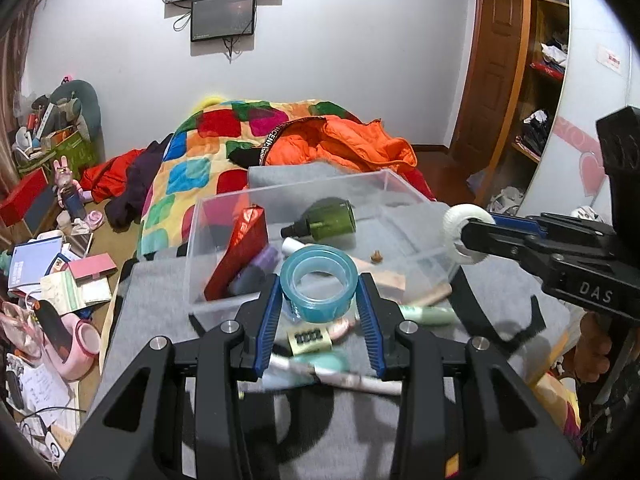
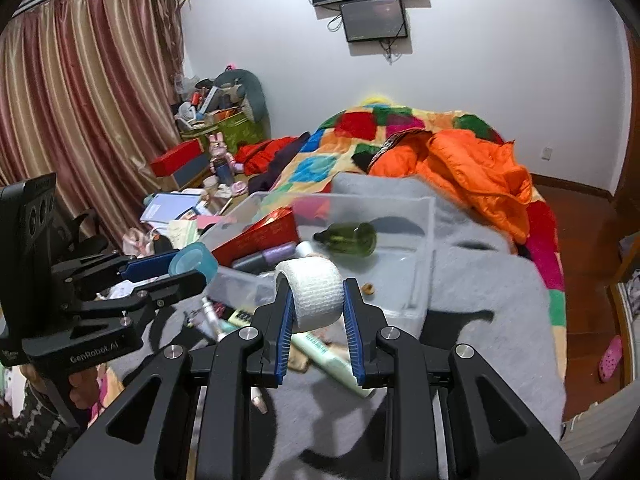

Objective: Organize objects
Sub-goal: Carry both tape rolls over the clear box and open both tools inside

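Observation:
My left gripper (image 1: 319,294) is shut on a teal tape roll (image 1: 319,280), held above the near wall of a clear plastic box (image 1: 416,194). My right gripper (image 2: 316,300) is shut on a white bandage roll (image 2: 314,292), also in front of the clear plastic box (image 2: 428,232). The box holds a green bottle (image 1: 326,220), a red packet (image 1: 240,252) and a purple tube (image 1: 266,258). In the left wrist view the right gripper (image 1: 464,236) reaches in from the right with the white bandage roll (image 1: 460,220). In the right wrist view the left gripper (image 2: 188,268) stands at the left with the teal tape roll (image 2: 194,262).
The box rests on a grey cloth (image 1: 160,300) over a bed with a patchwork quilt (image 1: 192,168) and an orange jacket (image 1: 344,144). Loose tubes (image 1: 428,314), pens (image 1: 340,378) and a yellow tag (image 1: 310,338) lie on the cloth below the grippers. Clutter covers the floor (image 1: 52,280) at left.

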Tool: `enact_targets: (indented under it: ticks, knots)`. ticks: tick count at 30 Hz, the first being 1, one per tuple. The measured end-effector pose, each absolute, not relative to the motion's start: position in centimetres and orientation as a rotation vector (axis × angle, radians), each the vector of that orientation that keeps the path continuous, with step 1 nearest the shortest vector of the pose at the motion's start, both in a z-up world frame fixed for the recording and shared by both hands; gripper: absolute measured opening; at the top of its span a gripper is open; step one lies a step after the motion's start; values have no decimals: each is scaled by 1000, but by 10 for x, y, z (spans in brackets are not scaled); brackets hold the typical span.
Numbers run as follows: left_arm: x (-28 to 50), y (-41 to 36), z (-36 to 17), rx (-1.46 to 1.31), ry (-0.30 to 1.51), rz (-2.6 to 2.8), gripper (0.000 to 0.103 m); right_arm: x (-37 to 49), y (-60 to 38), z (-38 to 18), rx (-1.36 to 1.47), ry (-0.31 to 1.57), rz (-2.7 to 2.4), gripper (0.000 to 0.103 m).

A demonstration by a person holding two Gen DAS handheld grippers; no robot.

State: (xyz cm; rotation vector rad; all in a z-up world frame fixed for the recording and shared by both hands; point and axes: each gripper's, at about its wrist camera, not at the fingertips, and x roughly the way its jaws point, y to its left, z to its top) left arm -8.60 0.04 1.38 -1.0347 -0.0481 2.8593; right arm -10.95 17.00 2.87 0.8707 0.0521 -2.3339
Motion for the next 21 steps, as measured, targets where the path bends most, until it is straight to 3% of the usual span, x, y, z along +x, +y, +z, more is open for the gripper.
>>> enact_targets:
  ticks: [21]
  knots:
    - [-162,-12,-19,-1180,-120,2808,38,-167,152,2,950,105,-2361,22]
